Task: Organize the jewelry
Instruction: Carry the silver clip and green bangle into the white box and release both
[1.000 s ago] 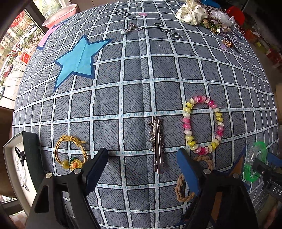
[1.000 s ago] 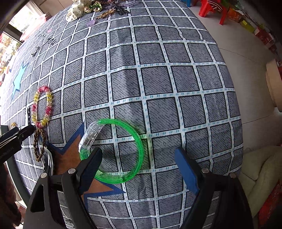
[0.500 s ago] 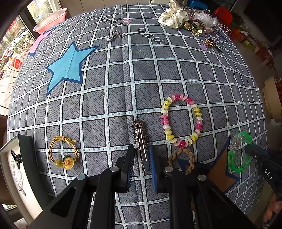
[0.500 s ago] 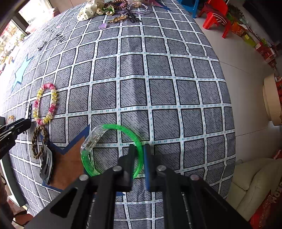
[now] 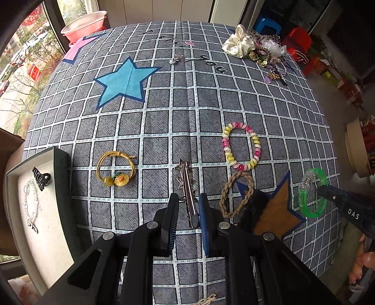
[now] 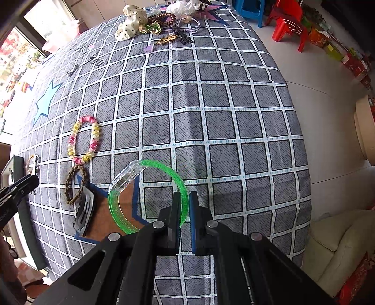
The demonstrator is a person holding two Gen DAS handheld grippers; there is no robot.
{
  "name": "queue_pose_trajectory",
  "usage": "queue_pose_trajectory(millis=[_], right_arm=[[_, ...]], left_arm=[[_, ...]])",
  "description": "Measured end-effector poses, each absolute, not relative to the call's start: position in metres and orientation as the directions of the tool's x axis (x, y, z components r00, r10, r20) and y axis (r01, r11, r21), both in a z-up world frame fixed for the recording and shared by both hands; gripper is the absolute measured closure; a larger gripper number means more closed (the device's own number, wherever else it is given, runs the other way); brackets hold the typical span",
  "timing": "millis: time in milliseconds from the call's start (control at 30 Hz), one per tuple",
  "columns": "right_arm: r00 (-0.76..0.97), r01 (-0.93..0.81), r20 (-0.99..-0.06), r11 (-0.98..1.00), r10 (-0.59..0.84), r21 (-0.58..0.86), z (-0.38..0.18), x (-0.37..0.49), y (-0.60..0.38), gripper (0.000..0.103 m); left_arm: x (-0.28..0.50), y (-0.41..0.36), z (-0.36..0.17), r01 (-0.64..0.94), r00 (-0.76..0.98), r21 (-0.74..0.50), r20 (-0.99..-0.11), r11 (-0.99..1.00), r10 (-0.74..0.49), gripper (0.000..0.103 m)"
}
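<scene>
My left gripper (image 5: 188,199) is shut on a silver star hair clip (image 5: 186,185) and holds it just above the grey checked cloth. My right gripper (image 6: 184,199) is shut on the rim of a green plastic bangle (image 6: 150,185), lifted off the cloth; the bangle also shows in the left wrist view (image 5: 313,192). A pink and yellow bead bracelet (image 5: 241,145), a braided brown loop (image 5: 236,194) and a yellow flower hair tie (image 5: 116,171) lie on the cloth. A white tray (image 5: 14,211) at the left holds a black claw clip (image 5: 41,178) and a silver chain (image 5: 30,204).
A pile of scrunchies and trinkets (image 5: 253,49) sits at the far right of the table. A black comb clip (image 6: 84,208) lies on the brown star. A small silver piece (image 5: 177,58) lies far centre. A pink basin (image 5: 84,22) stands beyond the far edge.
Both grippers went from open to shut, the left on the silver clip and the right on the green bangle. Both then rose from the cloth with their items.
</scene>
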State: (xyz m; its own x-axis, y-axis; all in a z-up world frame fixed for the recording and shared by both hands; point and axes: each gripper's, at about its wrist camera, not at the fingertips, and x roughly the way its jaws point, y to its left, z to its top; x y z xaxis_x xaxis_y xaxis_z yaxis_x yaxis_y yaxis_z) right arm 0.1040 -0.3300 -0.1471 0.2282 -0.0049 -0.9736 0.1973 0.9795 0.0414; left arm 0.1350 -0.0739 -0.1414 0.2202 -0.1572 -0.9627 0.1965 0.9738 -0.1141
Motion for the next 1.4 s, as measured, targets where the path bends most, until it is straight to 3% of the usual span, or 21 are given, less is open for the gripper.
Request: queue_pose_trajectory(millis=[467,1100,1400], right_arm=[[0.278,0.081,-0.96,0.995,0.041,0.066,-0.096,0.086,-0.241,0.096],[0.24,-0.292,-0.949,0.948,0.203,0.128,-0.098,0.113,-0.047,0.096],[0.184,-0.427,-0.958,0.896,0.22,0.124,-0.119,0.121,0.037,0.096]], left_arm=[[0.089,0.012,-0.109,0.067,0.287,-0.159,-0.943,0.985,-0.171,0.078],[0.033,0.179,-0.116,-0.227,0.326,-0.148,-0.943,0.962,-0.068,0.078],[0.031,0.216,-0.141,-0.298,0.299,-0.132,-0.953,0.945,-0.039,0.078]])
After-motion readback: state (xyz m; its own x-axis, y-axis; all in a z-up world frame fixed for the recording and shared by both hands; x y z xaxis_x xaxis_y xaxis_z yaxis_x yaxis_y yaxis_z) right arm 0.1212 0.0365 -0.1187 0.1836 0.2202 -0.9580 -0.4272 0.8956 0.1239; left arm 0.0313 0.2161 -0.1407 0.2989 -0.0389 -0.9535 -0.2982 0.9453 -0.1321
